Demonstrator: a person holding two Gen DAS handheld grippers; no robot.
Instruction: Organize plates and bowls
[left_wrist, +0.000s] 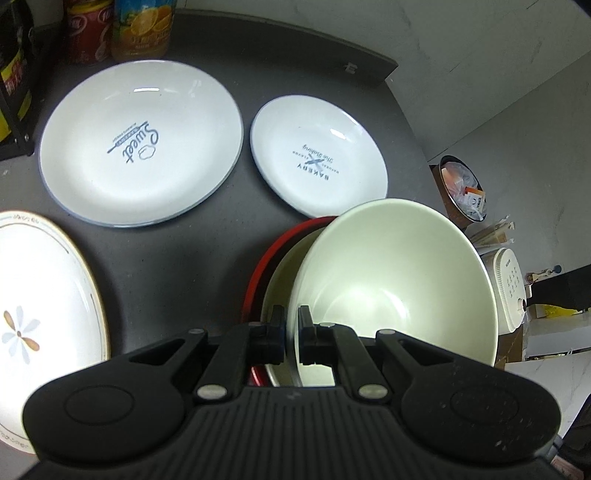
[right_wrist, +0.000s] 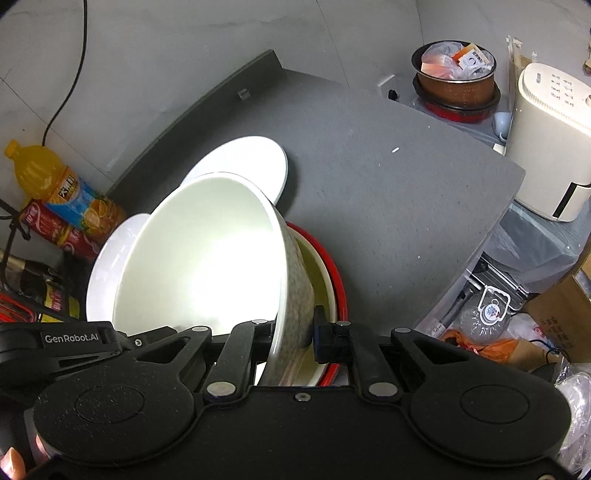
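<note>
My left gripper (left_wrist: 291, 317) is shut on the rim of a white bowl (left_wrist: 399, 280) and holds it tilted above a cream bowl (left_wrist: 280, 273) that sits in a red-rimmed bowl (left_wrist: 258, 266). The white bowl also shows in the right wrist view (right_wrist: 207, 254). My right gripper (right_wrist: 295, 328) straddles the white bowl's wall, one finger inside and one outside, closed against it. A large "Sweet" plate (left_wrist: 140, 144), a smaller "Bakery" plate (left_wrist: 317, 155) and a flower-patterned plate (left_wrist: 40, 314) lie on the dark table (left_wrist: 207, 258).
An orange juice bottle (right_wrist: 62, 184) and red cans (right_wrist: 55, 229) stand at the table's back left. A white appliance (right_wrist: 550, 144) and a pot with bags (right_wrist: 456, 79) stand beyond the table's right edge. Boxes and bags lie on the floor (right_wrist: 517, 332).
</note>
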